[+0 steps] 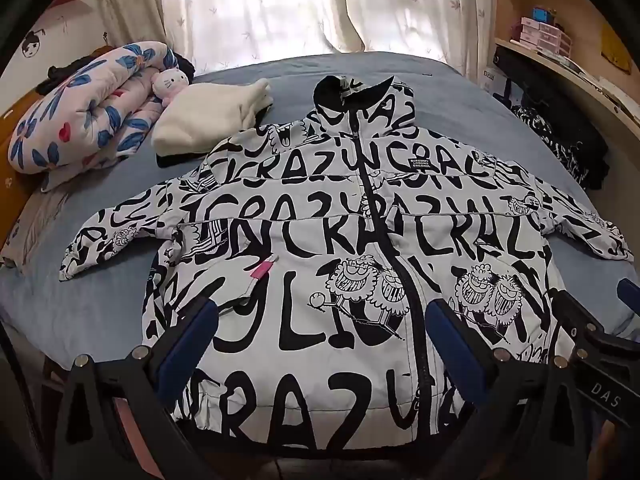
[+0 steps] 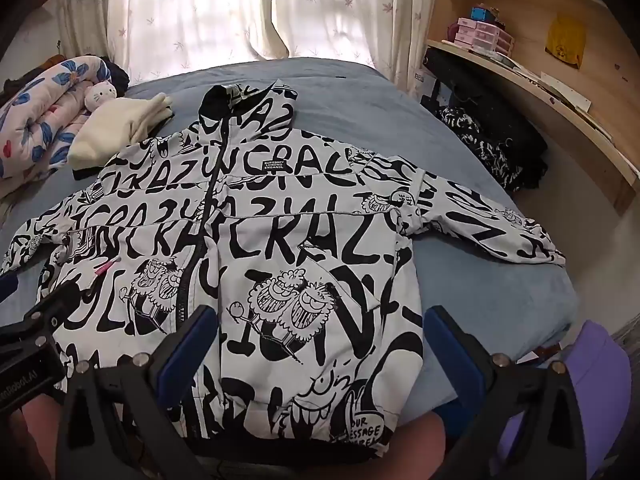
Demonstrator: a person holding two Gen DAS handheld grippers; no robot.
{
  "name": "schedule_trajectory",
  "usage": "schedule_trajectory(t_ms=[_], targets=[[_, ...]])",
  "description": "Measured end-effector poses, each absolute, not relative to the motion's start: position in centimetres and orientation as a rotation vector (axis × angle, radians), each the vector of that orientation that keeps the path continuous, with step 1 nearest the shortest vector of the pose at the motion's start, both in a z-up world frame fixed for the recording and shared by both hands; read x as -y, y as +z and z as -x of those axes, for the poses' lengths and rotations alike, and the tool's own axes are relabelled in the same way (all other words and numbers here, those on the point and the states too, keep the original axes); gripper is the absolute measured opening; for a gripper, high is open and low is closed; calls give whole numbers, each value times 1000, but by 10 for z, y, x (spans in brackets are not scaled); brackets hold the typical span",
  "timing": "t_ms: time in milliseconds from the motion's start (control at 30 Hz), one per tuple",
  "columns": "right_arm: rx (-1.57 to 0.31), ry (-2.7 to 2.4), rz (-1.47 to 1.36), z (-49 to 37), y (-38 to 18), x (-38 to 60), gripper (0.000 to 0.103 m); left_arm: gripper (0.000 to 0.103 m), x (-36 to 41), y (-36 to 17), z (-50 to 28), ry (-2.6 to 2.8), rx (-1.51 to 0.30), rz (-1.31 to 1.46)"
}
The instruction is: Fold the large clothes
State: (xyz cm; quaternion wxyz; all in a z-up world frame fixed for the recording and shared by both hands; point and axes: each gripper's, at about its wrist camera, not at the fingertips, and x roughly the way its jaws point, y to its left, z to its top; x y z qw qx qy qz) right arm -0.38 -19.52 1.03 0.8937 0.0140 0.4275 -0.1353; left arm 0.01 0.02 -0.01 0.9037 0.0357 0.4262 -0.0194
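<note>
A large white jacket with black graffiti lettering (image 1: 340, 240) lies flat, zipped and face up on the blue bed, hood away from me, sleeves spread to both sides. It also shows in the right wrist view (image 2: 280, 240). My left gripper (image 1: 320, 336) is open and empty, hovering over the hem left of the zip. My right gripper (image 2: 320, 340) is open and empty over the hem's right half. Each gripper shows at the edge of the other's view.
A rolled floral quilt (image 1: 80, 108) with a white cat plush (image 1: 170, 84) and a folded cream garment (image 1: 212, 120) lie at the back left. A dark patterned garment (image 2: 492, 148) lies at the bed's right edge by a wooden shelf desk (image 2: 560, 92). The blue bedsheet (image 2: 500, 288) surrounds the jacket.
</note>
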Motion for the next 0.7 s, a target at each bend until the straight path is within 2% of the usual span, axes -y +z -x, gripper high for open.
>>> schedule_trajectory(t_ms=[700], targets=[[-935,-298,-50,3,6,198,103,102,6,1,2,-42,-883,-85]])
